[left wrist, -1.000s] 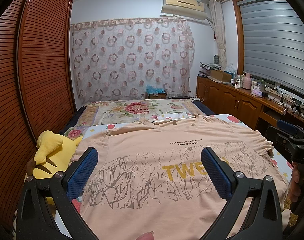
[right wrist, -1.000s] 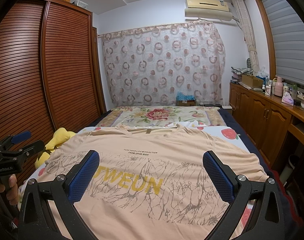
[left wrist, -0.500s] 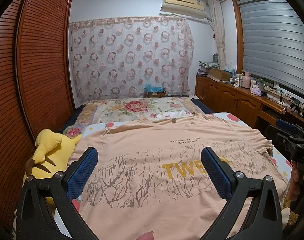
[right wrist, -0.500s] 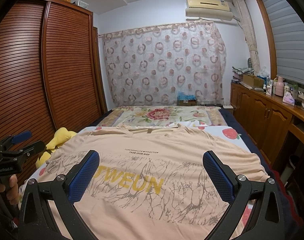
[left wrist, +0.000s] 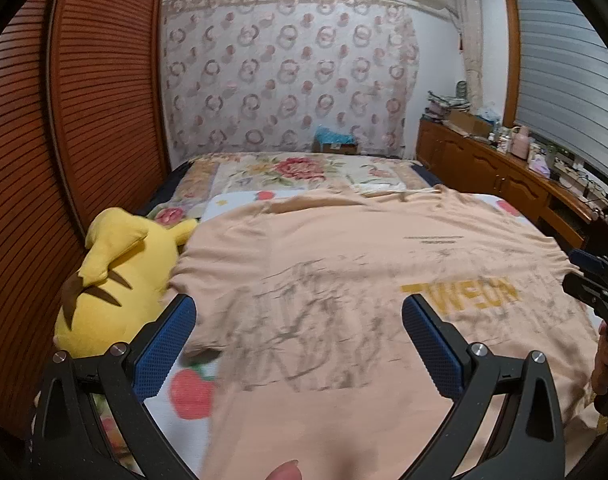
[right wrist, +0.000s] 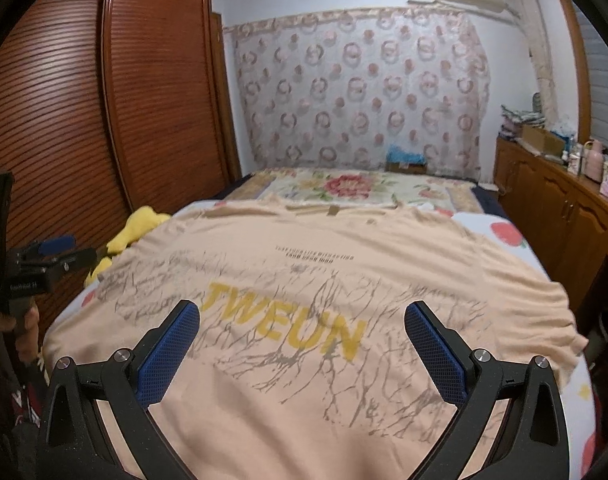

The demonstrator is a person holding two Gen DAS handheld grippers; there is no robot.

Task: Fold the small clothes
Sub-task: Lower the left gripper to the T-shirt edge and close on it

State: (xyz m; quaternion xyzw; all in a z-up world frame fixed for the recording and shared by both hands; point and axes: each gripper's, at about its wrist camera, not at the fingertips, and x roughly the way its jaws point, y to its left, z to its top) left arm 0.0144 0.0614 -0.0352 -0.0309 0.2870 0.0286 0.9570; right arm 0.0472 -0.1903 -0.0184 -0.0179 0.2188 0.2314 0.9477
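Observation:
A peach T-shirt [left wrist: 344, 264] [right wrist: 312, 280] with yellow "TWEUN" lettering and grey branch print lies spread flat on the bed, collar toward the far end. My left gripper [left wrist: 298, 320] hovers open above the shirt's left half, near its left sleeve, holding nothing. My right gripper [right wrist: 302, 328] hangs open over the lower middle of the print, also holding nothing. Each gripper shows at the edge of the other's view, held by a hand: the right gripper [left wrist: 596, 284] and the left gripper [right wrist: 44, 260].
A yellow plush toy [left wrist: 116, 272] lies against the shirt's left sleeve beside the brown slatted wardrobe [right wrist: 104, 120]. A floral quilt [right wrist: 344, 188] covers the far end of the bed. A wooden cabinet [left wrist: 504, 176] with clutter runs along the right wall.
Both grippers have moved lower and closer to the shirt. The left view has swung left, showing more of the plush toy and the shirt's left edge. Both stay open.

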